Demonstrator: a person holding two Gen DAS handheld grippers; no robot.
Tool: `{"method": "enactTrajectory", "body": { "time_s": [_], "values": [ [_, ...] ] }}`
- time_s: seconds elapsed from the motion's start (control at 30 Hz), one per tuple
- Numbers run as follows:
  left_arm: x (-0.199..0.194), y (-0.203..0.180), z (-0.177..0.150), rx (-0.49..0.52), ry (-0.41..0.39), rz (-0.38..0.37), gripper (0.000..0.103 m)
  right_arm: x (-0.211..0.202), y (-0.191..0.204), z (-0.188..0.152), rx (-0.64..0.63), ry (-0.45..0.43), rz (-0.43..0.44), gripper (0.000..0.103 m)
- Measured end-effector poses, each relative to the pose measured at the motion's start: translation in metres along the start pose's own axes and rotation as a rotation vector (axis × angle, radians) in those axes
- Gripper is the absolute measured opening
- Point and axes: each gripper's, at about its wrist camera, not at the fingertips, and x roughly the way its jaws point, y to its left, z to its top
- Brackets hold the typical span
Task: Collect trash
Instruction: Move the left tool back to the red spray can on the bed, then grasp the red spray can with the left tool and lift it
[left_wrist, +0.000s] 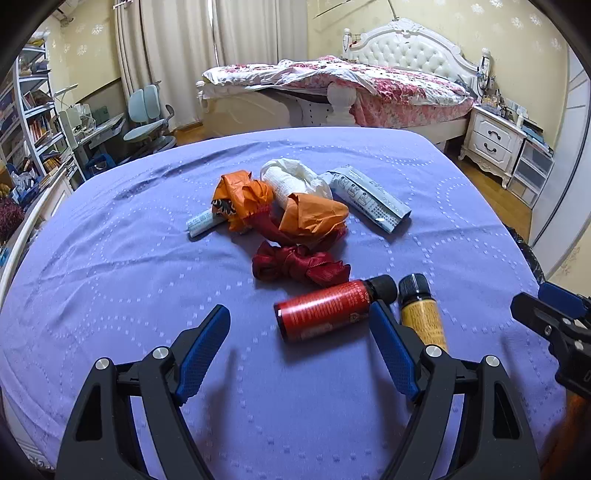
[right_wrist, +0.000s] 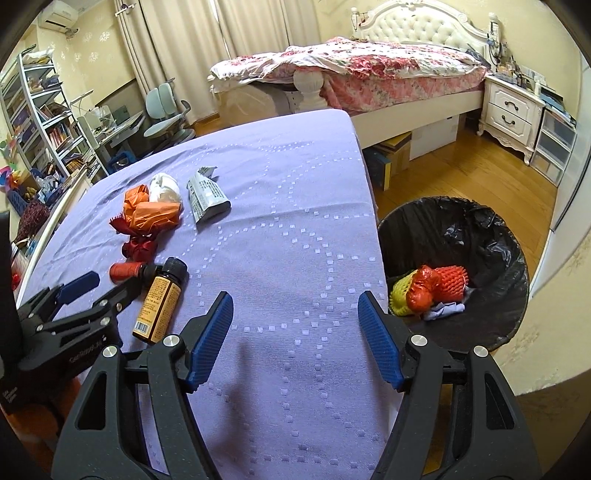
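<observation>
Holding our left gripper (left_wrist: 299, 314) with its jaws spread wide and nothing pinched, we hover just above the purple cloth (left_wrist: 110, 277), the red bottle (left_wrist: 325, 310) lying on its side just inside the right-hand finger. Our right gripper (right_wrist: 295, 299) is likewise parted and empty over bare cloth, close to the table edge. Beside the red bottle rests the amber bottle (left_wrist: 423, 317), nearly touching it, so we judge the grab should straddle only 1 of the 2: centre the pads across the red barrel, lower until they bracket it, then close gently so it does not roll. Beyond lie the red ribbon (left_wrist: 299, 264), the orange paper (left_wrist: 258, 203), a white wad (left_wrist: 295, 177) and a printed packet (left_wrist: 369, 199). Off the table's right edge stands the black-lined bin (right_wrist: 480, 229), already holding some scraps, where everything should go.
</observation>
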Motion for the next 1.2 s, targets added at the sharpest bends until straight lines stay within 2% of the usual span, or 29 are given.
{"method": "enactTrajectory", "body": {
  "time_s": [0.3, 0.4, 0.63, 0.8, 1.0, 1.2],
  "values": [
    [0.007, -0.005, 0.006, -0.005, 0.022, 0.011, 0.076, 0.003, 0.002, 0.0, -0.004, 0.001, 0.005, 0.068],
    [0.003, -0.004, 0.002, -0.008, 0.022, -0.013, 0.065, 0.005, 0.001, 0.0, -0.005, 0.003, 0.007, 0.068],
    [-0.005, -0.003, -0.006, -0.026, 0.022, -0.044, 0.058, 0.005, 0.002, 0.0, -0.005, 0.004, 0.007, 0.068],
    [-0.005, -0.003, -0.009, -0.026, 0.034, -0.07, 0.038, 0.006, 0.001, 0.0, -0.008, 0.003, 0.005, 0.068],
    [-0.014, -0.002, -0.015, -0.028, 0.035, -0.089, 0.03, 0.006, 0.0, -0.002, -0.011, -0.001, 0.001, 0.068],
    [-0.025, 0.004, -0.024, -0.034, 0.02, -0.094, 0.029, 0.005, 0.002, -0.002, -0.023, -0.005, -0.006, 0.068]
  ]
}}
